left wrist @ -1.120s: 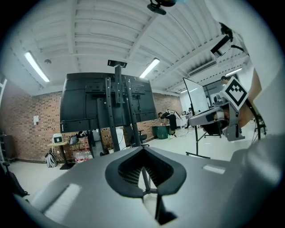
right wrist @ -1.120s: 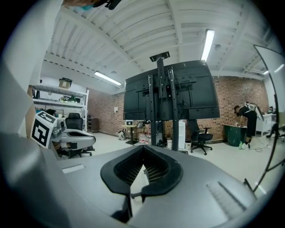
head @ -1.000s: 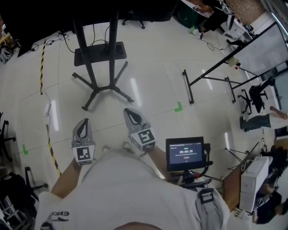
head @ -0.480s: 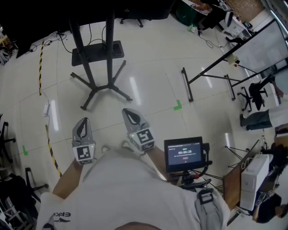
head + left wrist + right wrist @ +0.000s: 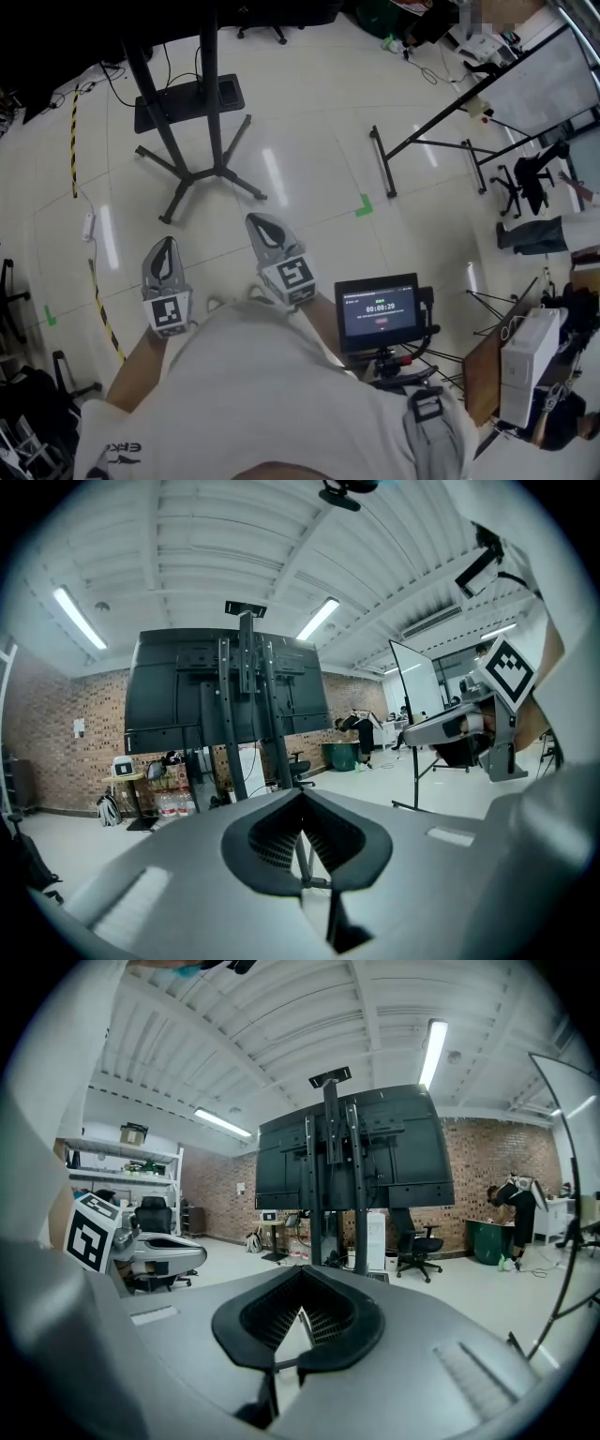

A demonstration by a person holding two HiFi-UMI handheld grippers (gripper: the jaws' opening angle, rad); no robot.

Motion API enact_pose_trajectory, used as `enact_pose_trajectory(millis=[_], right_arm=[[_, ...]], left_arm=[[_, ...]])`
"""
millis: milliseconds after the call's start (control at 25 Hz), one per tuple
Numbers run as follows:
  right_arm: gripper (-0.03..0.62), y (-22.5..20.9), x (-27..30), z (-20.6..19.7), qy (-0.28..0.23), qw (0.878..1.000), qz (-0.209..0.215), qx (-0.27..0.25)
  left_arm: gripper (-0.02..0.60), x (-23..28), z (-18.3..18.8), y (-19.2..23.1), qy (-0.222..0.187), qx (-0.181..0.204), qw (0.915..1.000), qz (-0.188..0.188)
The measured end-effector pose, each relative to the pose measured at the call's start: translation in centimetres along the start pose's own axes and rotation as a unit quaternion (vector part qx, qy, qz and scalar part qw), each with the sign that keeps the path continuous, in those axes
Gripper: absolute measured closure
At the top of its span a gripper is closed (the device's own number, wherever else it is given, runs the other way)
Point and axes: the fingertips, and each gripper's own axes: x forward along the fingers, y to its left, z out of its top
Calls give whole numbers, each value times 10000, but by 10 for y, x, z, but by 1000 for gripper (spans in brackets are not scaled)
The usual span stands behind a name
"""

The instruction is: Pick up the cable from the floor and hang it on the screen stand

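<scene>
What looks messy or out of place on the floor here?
A small white box with a thin cord lies loose on the floor, left of the screen stand. It looks left behind there. Nothing looks spilled or broken.

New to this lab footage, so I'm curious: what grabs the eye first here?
The black screen stand rises from the pale floor ahead. Nearer, the left gripper and right gripper, both shut and empty, point toward it, and a small lit monitor glows low at the head view's right.
</scene>
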Motion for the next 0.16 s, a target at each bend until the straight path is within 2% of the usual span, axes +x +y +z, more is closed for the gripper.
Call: enact_pose_trajectory(millis=[160], right_arm=[[582,-9,-5,-2,36,10000,-18,34]], left_arm=[[580,4,-2,-8,67,65,10000,12]])
